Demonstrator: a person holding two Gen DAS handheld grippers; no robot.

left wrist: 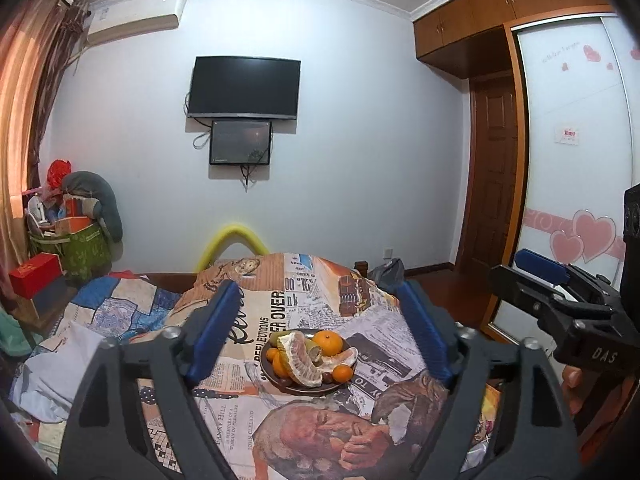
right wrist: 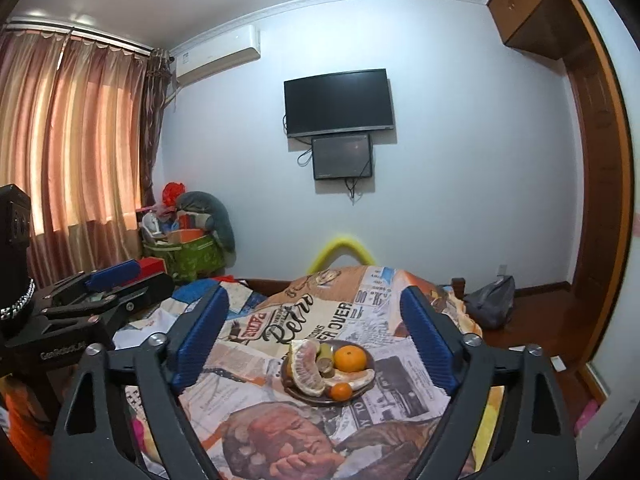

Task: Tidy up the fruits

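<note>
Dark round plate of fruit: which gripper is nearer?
Neither clearly. The left gripper and right gripper both hover open, short of the dark round plate, which sits framed between each one's fingers.

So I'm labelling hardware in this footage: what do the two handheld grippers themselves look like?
Both are alike: black angular frames with cut-out slots and silver screw heads, carrying ribbed blue finger pads. The right gripper, seen from the left wrist view, has "DAS" in white on its body. The left gripper, seen from the right wrist view, shows white lettering starting "GenRobot". No cables or sleeves are visible.

The newsprint cloth (left wrist: pixel 280 312) reads "OVER"; the right hand-held gripper (left wrist: pixel 560 280) perhaps "DAS".
</note>
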